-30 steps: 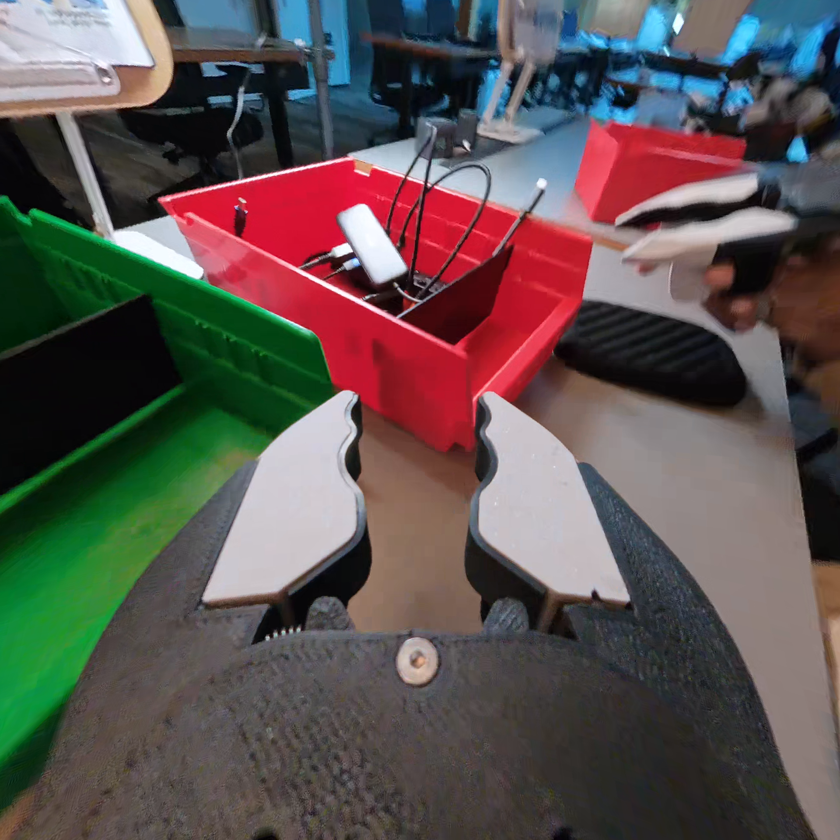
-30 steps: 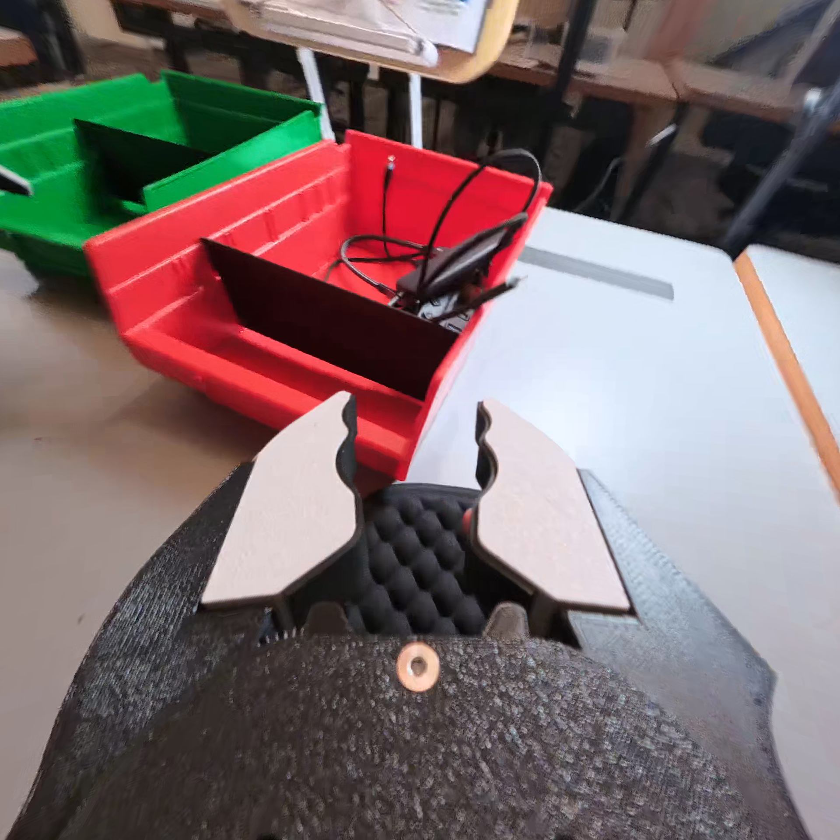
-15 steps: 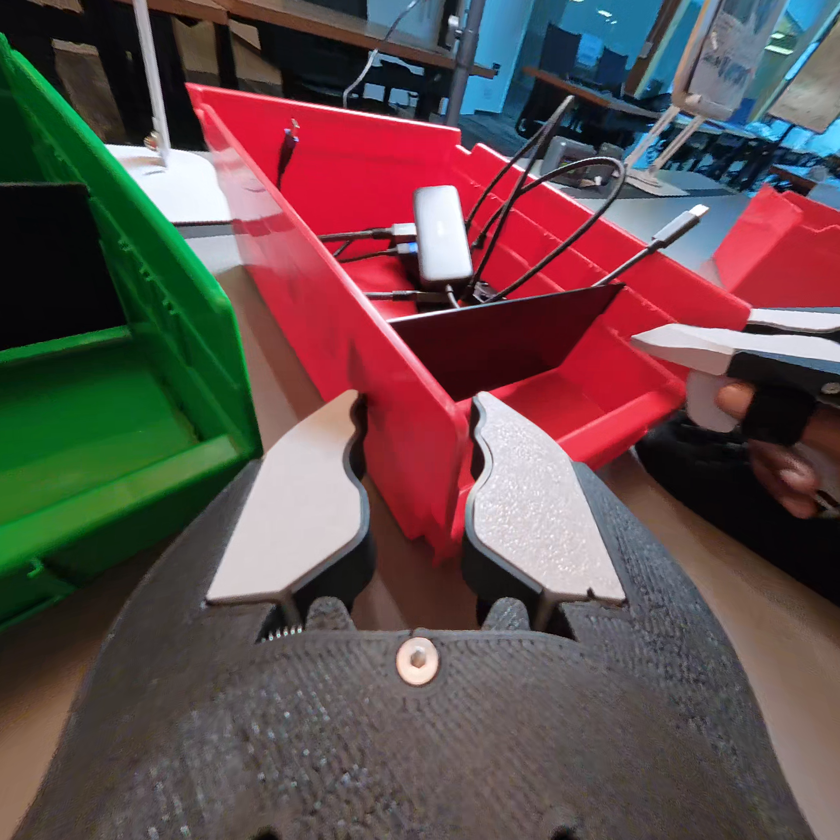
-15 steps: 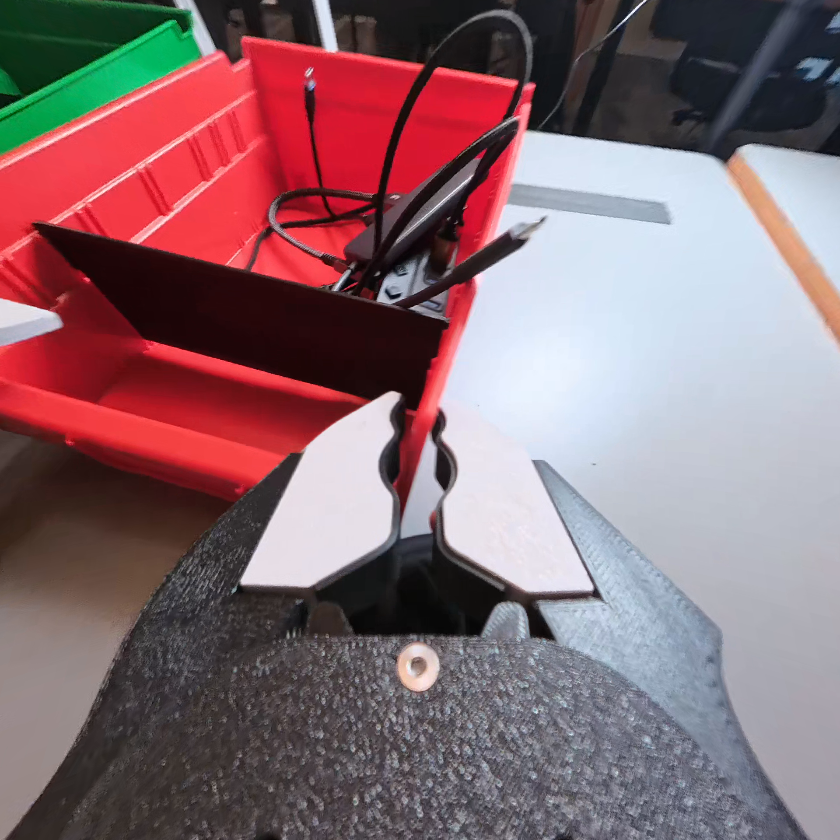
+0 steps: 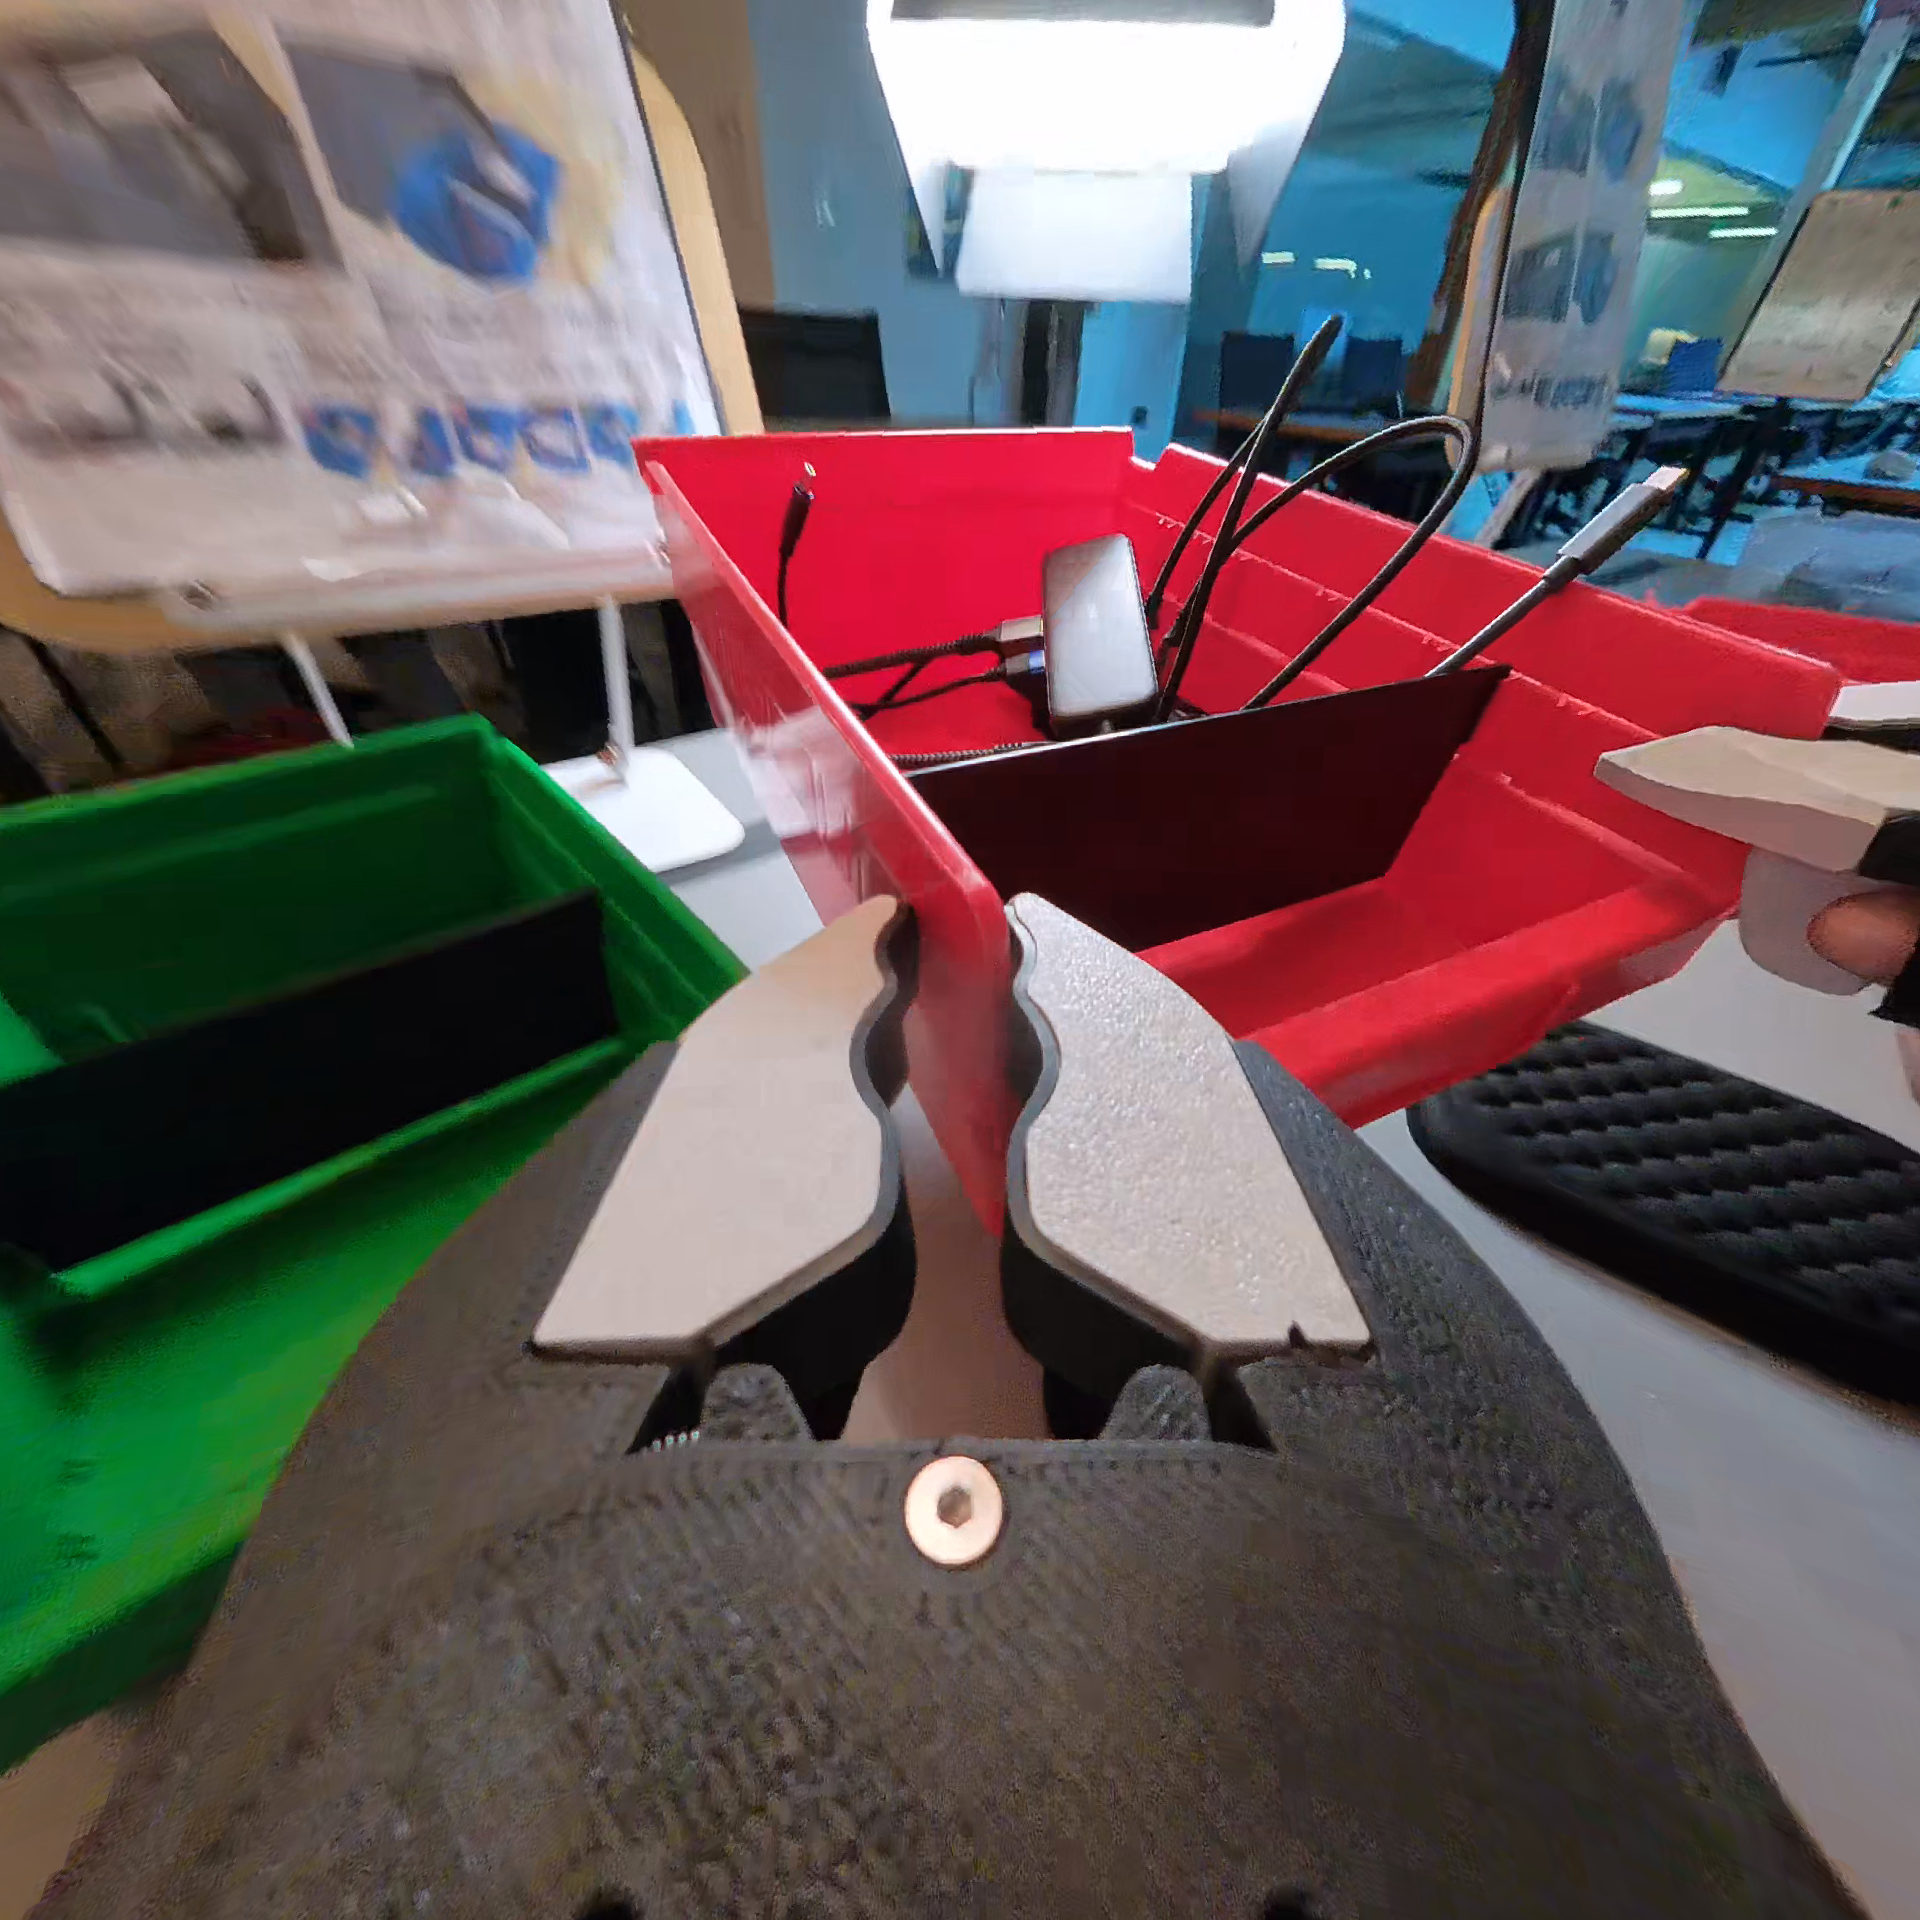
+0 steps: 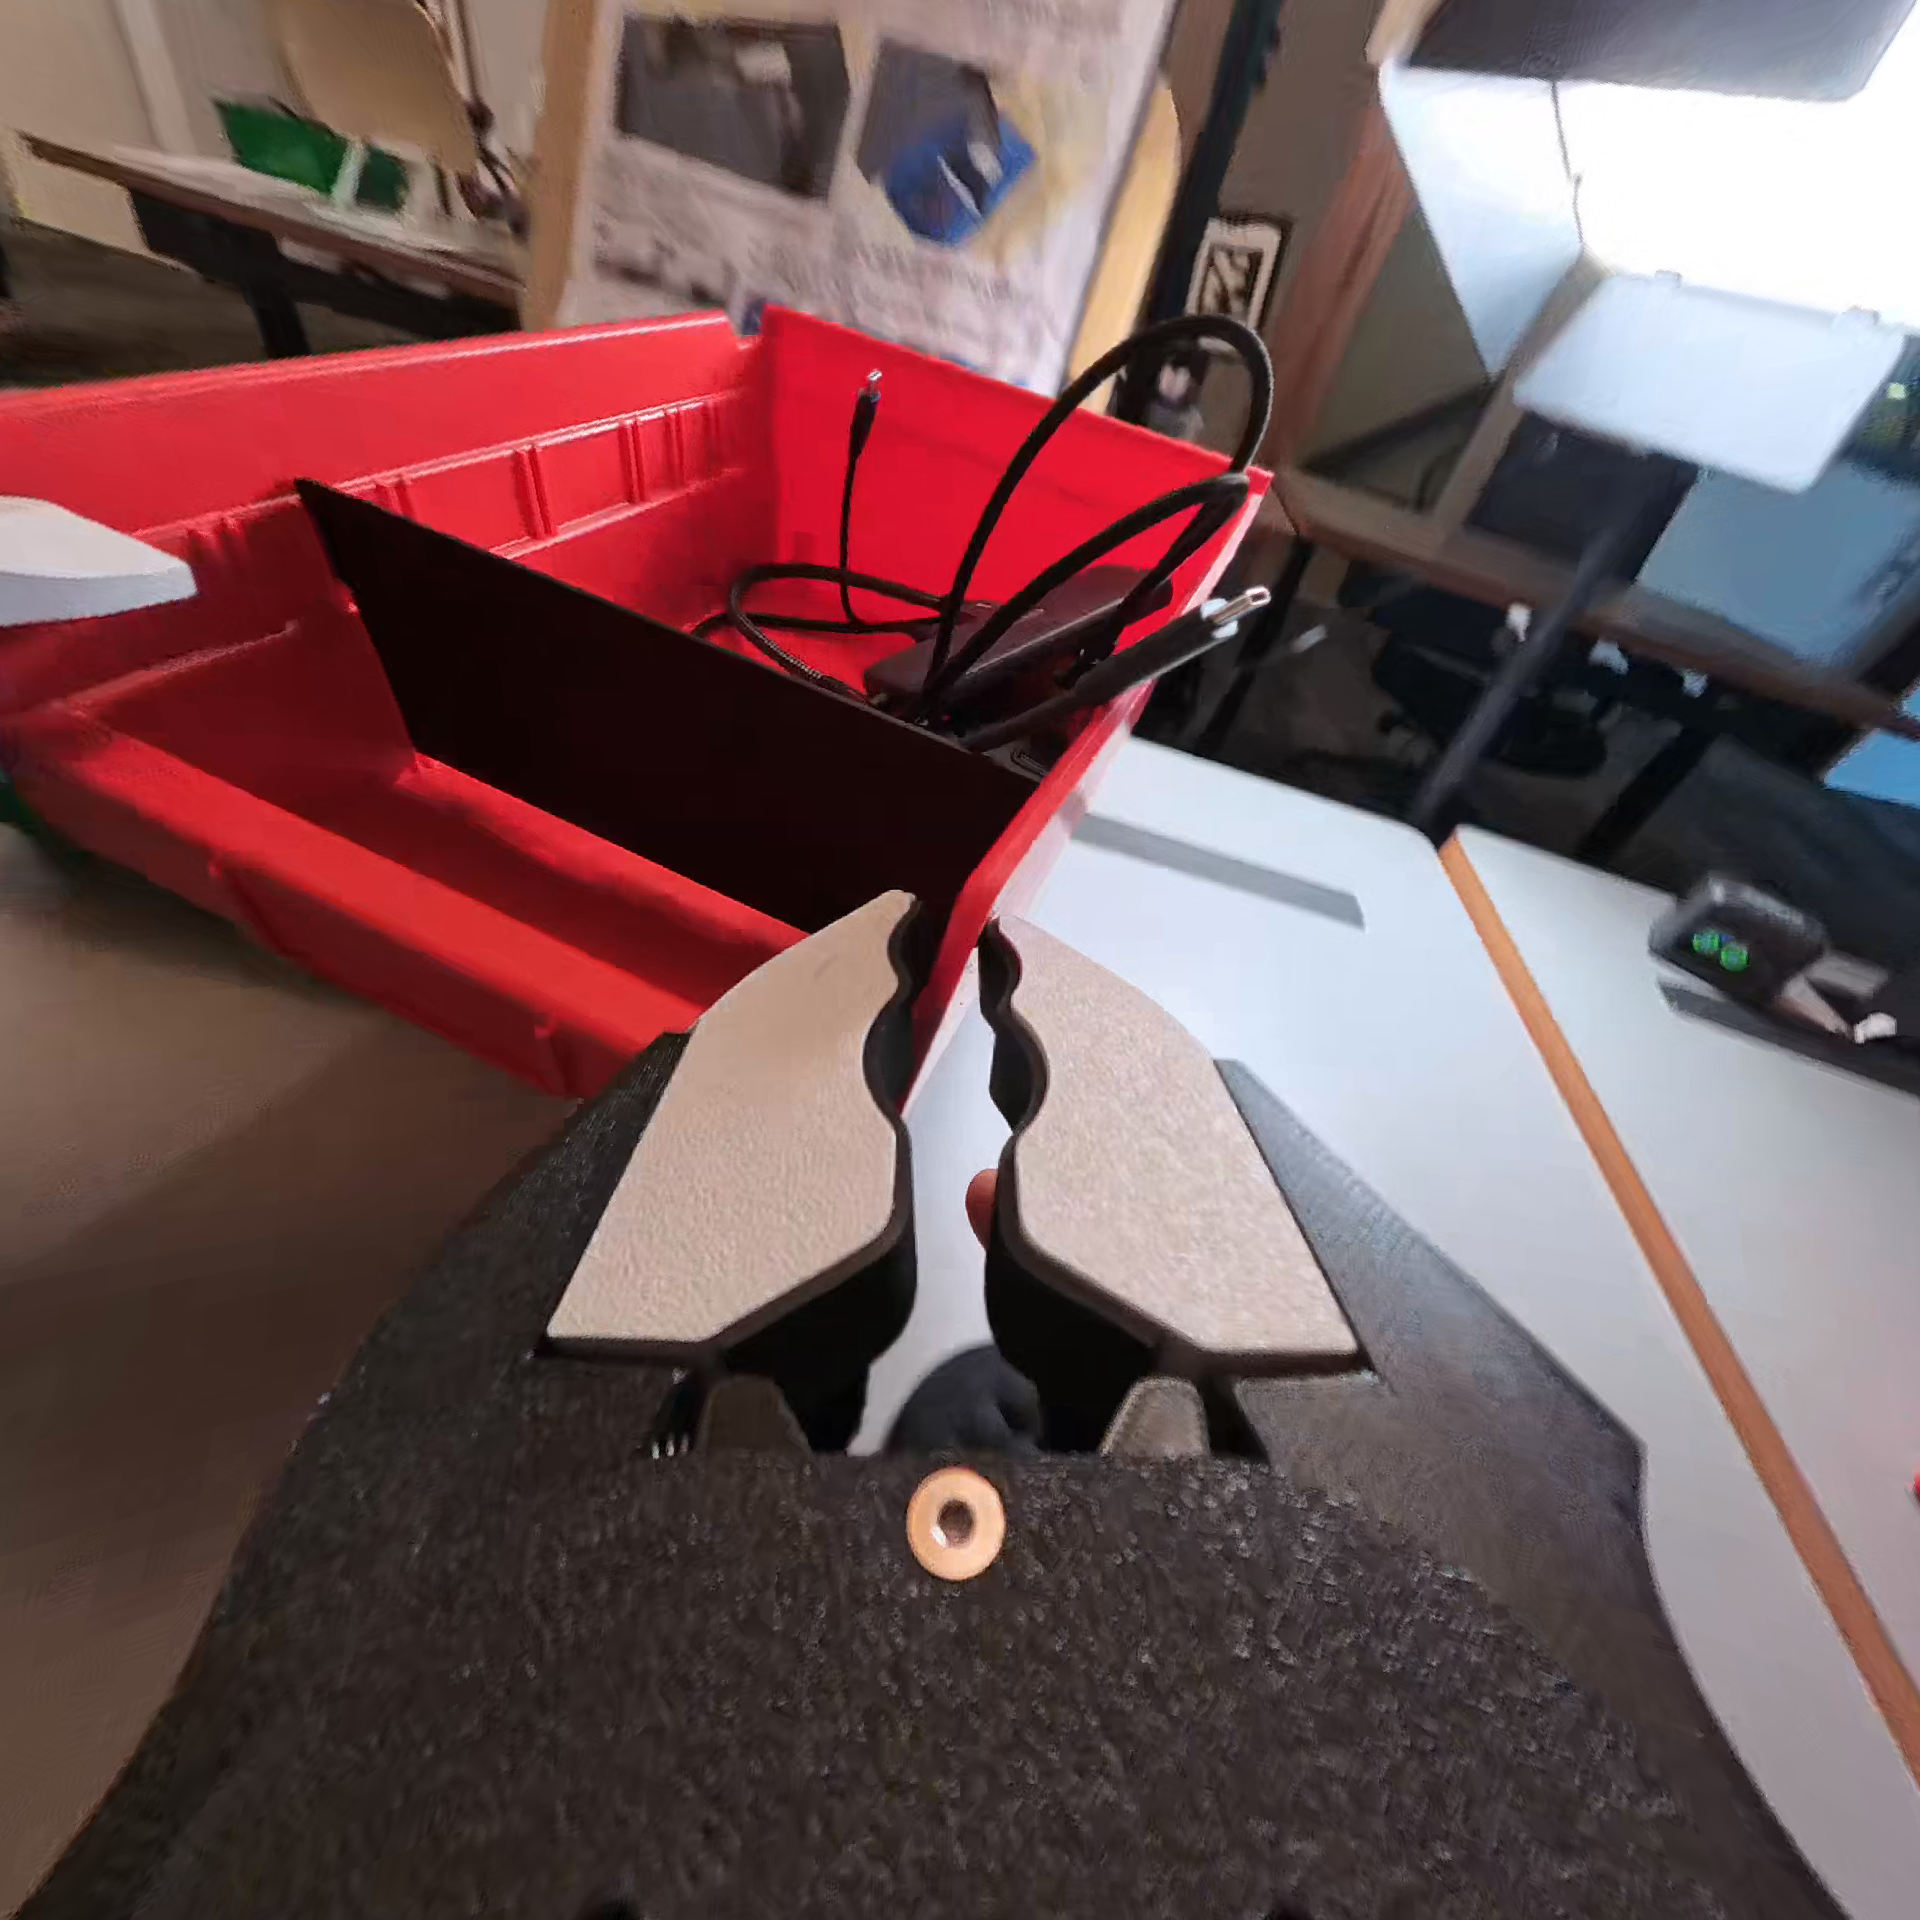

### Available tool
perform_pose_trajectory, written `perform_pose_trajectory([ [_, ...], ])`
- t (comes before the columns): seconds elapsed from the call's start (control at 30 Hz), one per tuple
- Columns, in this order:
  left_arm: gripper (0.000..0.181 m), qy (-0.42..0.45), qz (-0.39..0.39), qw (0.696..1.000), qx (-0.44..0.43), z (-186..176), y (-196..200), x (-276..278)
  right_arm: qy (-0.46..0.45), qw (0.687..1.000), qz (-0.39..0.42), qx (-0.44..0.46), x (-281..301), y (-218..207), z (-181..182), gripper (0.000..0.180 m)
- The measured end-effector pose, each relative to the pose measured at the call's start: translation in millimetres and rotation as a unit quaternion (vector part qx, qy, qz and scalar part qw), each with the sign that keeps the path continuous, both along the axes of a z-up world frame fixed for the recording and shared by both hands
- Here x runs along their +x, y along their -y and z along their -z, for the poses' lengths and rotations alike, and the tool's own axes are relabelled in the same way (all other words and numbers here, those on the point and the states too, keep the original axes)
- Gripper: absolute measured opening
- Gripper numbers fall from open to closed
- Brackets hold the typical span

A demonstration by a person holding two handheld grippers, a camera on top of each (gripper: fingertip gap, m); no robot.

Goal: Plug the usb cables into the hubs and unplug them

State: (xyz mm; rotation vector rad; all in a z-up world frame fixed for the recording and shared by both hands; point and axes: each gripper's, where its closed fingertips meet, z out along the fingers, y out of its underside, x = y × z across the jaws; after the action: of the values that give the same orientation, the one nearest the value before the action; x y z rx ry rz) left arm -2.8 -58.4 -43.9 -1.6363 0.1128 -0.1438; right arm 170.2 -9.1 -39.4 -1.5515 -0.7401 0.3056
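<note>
left gripper [image 5: 956,1023] clamped on red bin [image 5: 1403,997] near-left wall | right gripper [image 6: 945,997] clamped on its near-right wall | black divider [image 5: 1195,821] mid-bin | hub [image 5: 1096,634] and usb cables [image 5: 1351,561] in the far compartment

We could read no text in either view. The large poster [image 5: 312,301] on the board behind the green bin [image 5: 260,1039] carried pictures and rows of blue lettering, but motion blur smeared all of it — no word came clear. The same poster [image 6: 831,156] in the right wrist view was just as blurred. A second hanging sheet [image 5: 1569,239] at the upper right of the left wrist view bore blue marks, too soft to make out. A small black-and-white patterned sign [image 6: 1236,272] stood on a post behind the red bin [image 6: 582,436] — a marker pattern, not letters. The bins showed no labels.
</note>
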Motion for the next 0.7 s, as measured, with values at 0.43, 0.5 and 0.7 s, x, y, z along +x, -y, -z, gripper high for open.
perform_pose_trajectory([
  [0.43, 0.010, -0.054, -0.253, 0.965, 0.036, -81.3, 193.7, -211.7, -0.033, 0.959, -0.280, 0.002, -258.0, 124.0, -40.6, 0.013],
  [0.5, 0.009, -0.060, -0.290, 0.955, 0.014, -71.2, 219.6, -239.9, -0.034, 0.949, -0.313, -0.022, -293.6, 143.2, -22.2, 0.014],
  [0.7, 0.008, -0.036, -0.329, 0.943, -0.044, -16.7, 249.0, -301.3, -0.005, 0.931, -0.356, -0.076, -356.3, 169.8, 39.5, 0.014],
])
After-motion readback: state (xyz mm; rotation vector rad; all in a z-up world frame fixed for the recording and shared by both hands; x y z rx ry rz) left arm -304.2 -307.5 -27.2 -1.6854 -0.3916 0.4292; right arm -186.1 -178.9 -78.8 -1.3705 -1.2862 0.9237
